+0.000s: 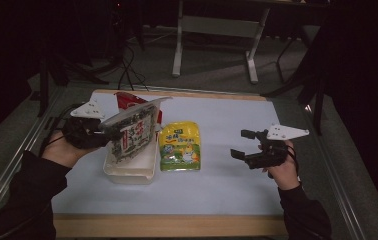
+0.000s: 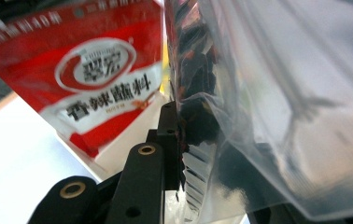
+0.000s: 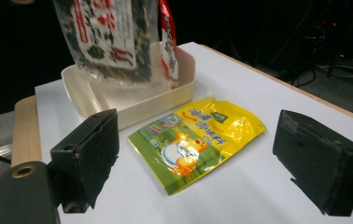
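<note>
The left gripper (image 1: 102, 132) is clamped on a clear bag (image 1: 133, 131) above the tub (image 1: 129, 172) near the table's (image 1: 227, 190) left edge; the right gripper's (image 1: 239, 145) jaws stand apart.

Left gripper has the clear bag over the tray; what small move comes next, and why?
Probably lower the clear bag into the tray and then release. The left gripper is shut on its edge, it hangs tilted above the tray beside the red packet, and there is bare floor beneath it.
</note>
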Available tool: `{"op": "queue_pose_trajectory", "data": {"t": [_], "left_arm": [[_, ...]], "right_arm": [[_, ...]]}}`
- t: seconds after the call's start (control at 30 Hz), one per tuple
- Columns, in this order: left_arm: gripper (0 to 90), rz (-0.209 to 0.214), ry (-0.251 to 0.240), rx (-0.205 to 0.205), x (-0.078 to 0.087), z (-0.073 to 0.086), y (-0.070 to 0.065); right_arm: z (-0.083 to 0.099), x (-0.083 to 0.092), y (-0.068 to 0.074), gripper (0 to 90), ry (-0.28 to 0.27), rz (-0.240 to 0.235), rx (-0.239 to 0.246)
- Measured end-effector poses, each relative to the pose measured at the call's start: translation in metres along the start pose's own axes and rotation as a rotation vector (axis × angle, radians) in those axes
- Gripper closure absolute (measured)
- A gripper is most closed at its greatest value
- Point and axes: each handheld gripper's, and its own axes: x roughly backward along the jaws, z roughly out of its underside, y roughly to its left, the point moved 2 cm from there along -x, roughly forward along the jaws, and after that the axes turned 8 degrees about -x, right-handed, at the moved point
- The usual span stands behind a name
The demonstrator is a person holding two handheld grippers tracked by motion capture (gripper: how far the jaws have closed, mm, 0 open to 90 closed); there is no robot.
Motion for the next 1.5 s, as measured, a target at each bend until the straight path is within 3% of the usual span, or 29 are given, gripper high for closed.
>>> {"op": "queue_pose_trajectory", "data": {"t": [0.2, 0.43, 0.5, 0.6, 0.63, 0.73, 0.8, 1.0, 1.23, 1.37, 1.5], "left_arm": [[76.5, 0.006, 0.002, 0.006, -0.007, 0.005, 0.005], [76.7, 0.002, -0.105, 0.068, -0.013, 0.025, 0.010], [76.7, 0.000, -0.116, 0.078, -0.016, 0.032, 0.011], [76.7, 0.013, -0.075, 0.080, -0.031, 0.047, 0.011], [76.7, 0.020, -0.112, 0.106, -0.032, 0.052, 0.012], [76.5, 0.014, -0.161, 0.168, -0.029, 0.067, 0.020], [76.2, 0.019, -0.185, 0.147, -0.028, 0.070, 0.019], [74.5, 0.000, -0.184, 0.133, -0.030, 0.066, 0.016], [67.8, -0.028, -0.212, 0.165, -0.030, 0.072, 0.014], [60.0, -0.047, -0.208, 0.162, -0.029, 0.071, 0.012], [52.9, -0.058, -0.237, 0.172, -0.026, 0.073, 0.011]], "right_arm": [[0.000, 0.001, -0.001, 14.3, 0.002, 0.005, 0.004], [0.003, -0.001, 0.000, 14.3, 0.008, 0.001, 0.001], [0.004, -0.002, 0.000, 14.3, 0.015, -0.002, 0.000], [0.005, -0.003, 0.001, 14.3, 0.024, -0.002, 0.002], [0.005, -0.003, 0.001, 14.3, 0.024, -0.002, 0.003], [0.006, -0.004, 0.001, 14.3, 0.024, -0.007, 0.002], [0.007, -0.005, 0.002, 14.3, 0.031, -0.007, 0.006], [0.006, -0.007, 0.003, 14.3, 0.037, -0.009, 0.011], [0.009, -0.008, 0.003, 14.3, 0.049, -0.008, 0.011], [0.009, -0.007, 0.002, 14.3, 0.045, -0.005, 0.010], [0.010, -0.008, 0.003, 14.3, 0.042, -0.002, 0.017]]}}
